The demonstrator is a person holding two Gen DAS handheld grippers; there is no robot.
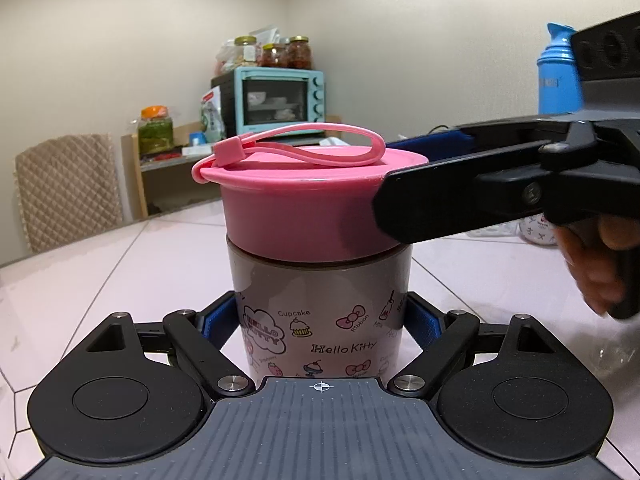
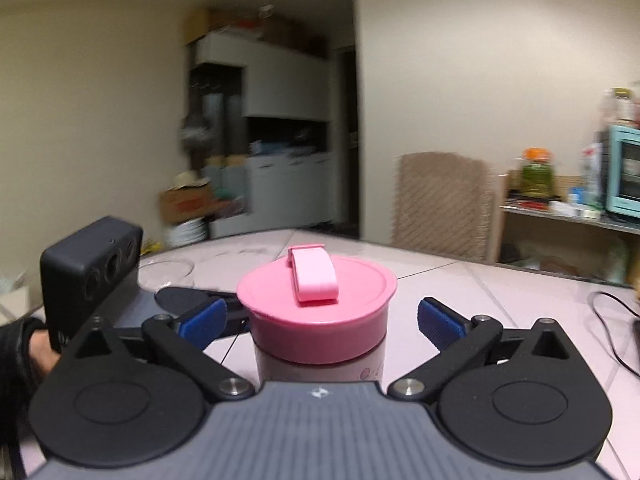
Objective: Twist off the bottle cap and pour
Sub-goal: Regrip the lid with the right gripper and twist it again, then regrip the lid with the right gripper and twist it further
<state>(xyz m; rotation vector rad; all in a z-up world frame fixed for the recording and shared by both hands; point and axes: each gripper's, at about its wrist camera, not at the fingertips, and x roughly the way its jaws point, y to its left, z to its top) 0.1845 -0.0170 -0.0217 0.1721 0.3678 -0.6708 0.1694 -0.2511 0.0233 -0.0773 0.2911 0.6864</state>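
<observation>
A Hello Kitty bottle with a greyish printed body stands upright on the table. My left gripper is shut on its body, a blue pad pressed against each side. The wide pink cap sits on top, with a pink strap loop lying across it. In the right wrist view the cap is between the blue pads of my right gripper, which is open with a gap on each side. From the left wrist view its near finger lies beside the cap's right edge.
The table top is pale and tiled. A blue flask stands at the back right. A padded chair and a shelf with a teal oven lie beyond the table. A black cable runs along the table's right.
</observation>
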